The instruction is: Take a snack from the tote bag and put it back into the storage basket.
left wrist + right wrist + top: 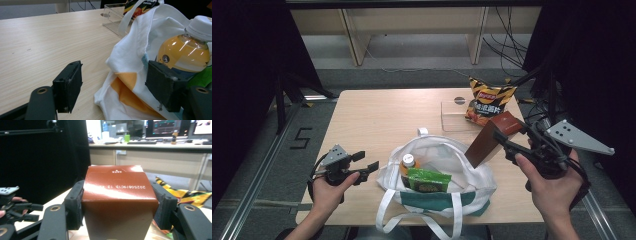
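Observation:
My right gripper (507, 131) is shut on a tall brown carton (490, 139), held tilted over the right rim of a white tote bag (447, 192). In the right gripper view both pads (75, 205) press the carton (117, 202) on its sides. Inside the bag stand an orange drink bottle (408, 163) with a white cap and a green snack packet (428, 180). My left gripper (364, 162) rests open at the bag's left side. In the left gripper view its jaws stand apart over the bag's white cloth (130, 75), beside the bottle (185, 50).
A chip bag (487, 100) and a clear plastic box (455, 116) sit at the table's far right. The wooden table (377, 115) has bare room at left and centre. Cables and table legs lie beyond the far edge.

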A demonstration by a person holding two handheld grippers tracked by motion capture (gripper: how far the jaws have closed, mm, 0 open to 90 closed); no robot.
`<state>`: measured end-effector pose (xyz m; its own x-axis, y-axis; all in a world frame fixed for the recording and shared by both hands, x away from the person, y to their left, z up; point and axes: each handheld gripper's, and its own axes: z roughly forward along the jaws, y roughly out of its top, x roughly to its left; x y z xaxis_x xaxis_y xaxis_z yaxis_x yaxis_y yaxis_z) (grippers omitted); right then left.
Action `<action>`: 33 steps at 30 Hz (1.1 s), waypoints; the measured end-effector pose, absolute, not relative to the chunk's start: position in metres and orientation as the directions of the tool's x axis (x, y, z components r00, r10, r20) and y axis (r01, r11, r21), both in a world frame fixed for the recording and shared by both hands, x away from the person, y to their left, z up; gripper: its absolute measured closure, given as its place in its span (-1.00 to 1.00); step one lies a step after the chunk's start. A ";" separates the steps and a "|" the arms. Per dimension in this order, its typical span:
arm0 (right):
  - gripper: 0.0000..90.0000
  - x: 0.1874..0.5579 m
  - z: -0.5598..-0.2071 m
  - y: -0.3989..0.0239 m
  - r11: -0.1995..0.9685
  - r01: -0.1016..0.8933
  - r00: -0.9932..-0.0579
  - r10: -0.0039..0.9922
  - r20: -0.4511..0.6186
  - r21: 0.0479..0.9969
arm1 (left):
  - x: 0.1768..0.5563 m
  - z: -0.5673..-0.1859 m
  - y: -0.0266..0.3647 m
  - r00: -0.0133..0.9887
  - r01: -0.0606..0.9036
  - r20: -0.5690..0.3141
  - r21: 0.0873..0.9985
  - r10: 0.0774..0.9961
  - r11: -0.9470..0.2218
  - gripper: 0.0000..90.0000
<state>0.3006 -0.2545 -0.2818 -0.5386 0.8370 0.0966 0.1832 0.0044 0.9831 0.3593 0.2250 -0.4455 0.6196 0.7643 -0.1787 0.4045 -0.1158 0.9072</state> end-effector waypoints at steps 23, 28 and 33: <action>-0.13 0.346 -0.270 -0.293 -0.020 0.171 -0.358 0.930 0.081 0.985 | 0.359 -0.445 0.226 0.613 0.407 -0.184 0.907 0.768 -0.108 -0.36; -0.13 0.364 -0.269 -0.298 -0.034 0.169 -0.310 0.947 0.086 0.985 | 0.359 -0.445 0.226 0.613 0.407 -0.186 0.908 0.768 -0.105 -0.36; -0.13 0.381 -0.272 -0.300 -0.037 0.181 -0.280 0.956 0.088 0.983 | 0.359 -0.444 0.227 0.612 0.406 -0.185 0.908 0.769 -0.105 -0.36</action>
